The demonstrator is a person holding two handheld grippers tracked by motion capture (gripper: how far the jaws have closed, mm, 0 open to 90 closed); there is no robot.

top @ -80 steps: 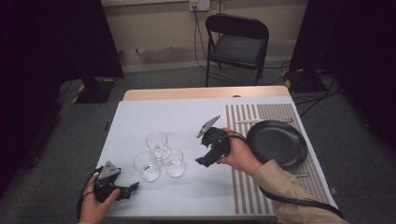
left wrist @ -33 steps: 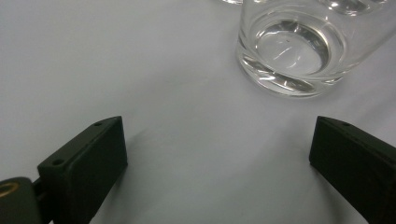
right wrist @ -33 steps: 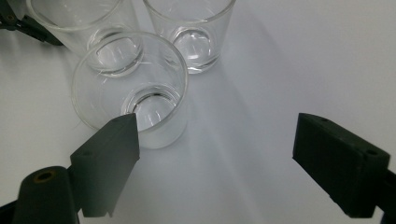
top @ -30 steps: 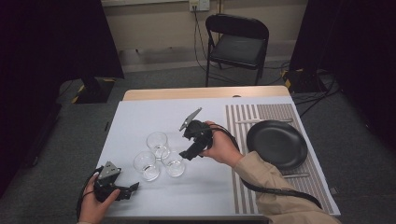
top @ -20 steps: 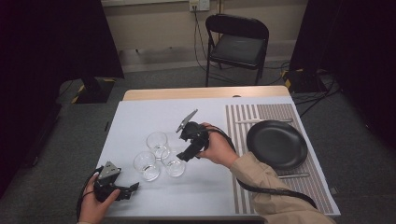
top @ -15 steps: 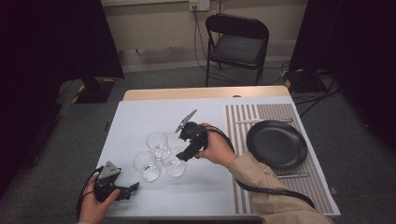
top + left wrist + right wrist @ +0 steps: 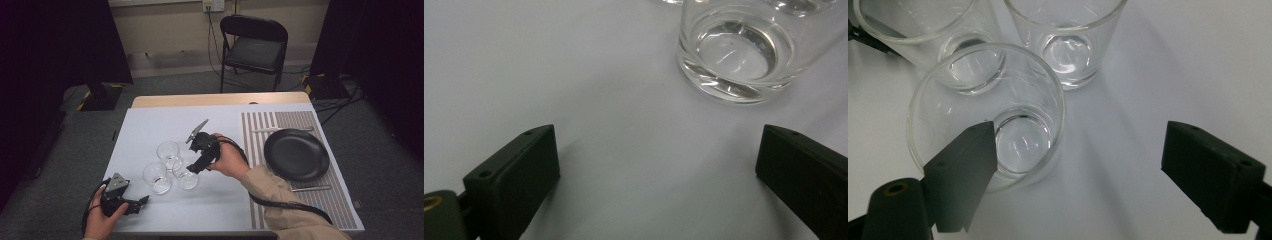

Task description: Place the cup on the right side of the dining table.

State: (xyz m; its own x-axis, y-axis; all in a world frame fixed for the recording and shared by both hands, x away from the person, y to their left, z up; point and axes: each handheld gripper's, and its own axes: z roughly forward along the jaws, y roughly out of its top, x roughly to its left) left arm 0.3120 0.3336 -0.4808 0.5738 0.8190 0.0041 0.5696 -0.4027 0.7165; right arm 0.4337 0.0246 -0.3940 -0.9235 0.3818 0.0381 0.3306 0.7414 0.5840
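The nearest glass (image 7: 187,178), one of three clustered upright on the white tabletop (image 7: 150,130), stands right beneath the right tool (image 7: 196,166), whose jaws gape wide with one over its rim, while the left tool (image 7: 141,201) rests open near the tabletop's front edge.

Even overhead light falls on the white tabletop (image 7: 150,130) while the room around stays dim. Beyond the right gripper (image 7: 1083,165), the three glass tumblers (image 7: 988,115) carry small glints and cast soft grey shadows. Both gripper views are sharp ahead and slightly soft at the near jaws
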